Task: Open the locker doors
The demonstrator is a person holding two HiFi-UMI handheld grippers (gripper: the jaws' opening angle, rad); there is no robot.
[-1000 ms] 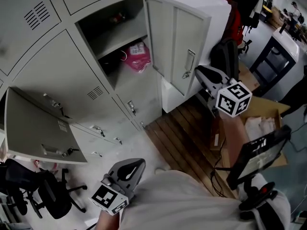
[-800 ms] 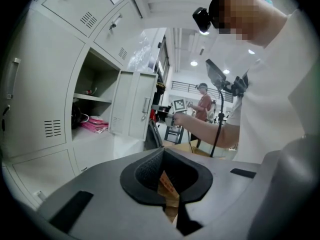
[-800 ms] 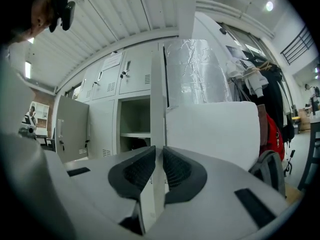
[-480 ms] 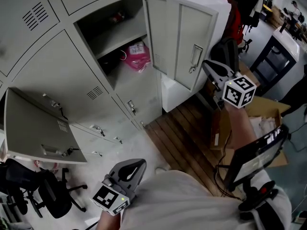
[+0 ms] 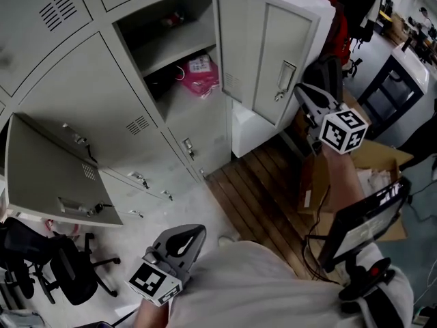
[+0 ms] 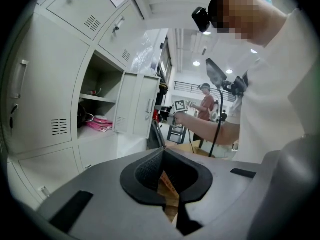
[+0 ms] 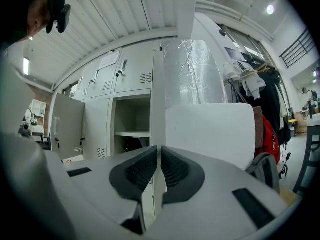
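- Bank of grey lockers seen from above; two doors stand open.
- Upper locker door is swung out to the right, its handle near the free edge.
- Right gripper is level at that free edge, just beside the handle. Its jaws have just been closing and now pinch the thin door edge, which runs between the pads in the right gripper view.
- The open compartment holds a pink bag under a shelf.
- Second open door hangs out at lower left, above a black office chair.
- Left gripper sits low by the person's body, well away from the lockers, tips together, nothing between them.
- Wooden flooring and a cardboard box lie right of the lockers.
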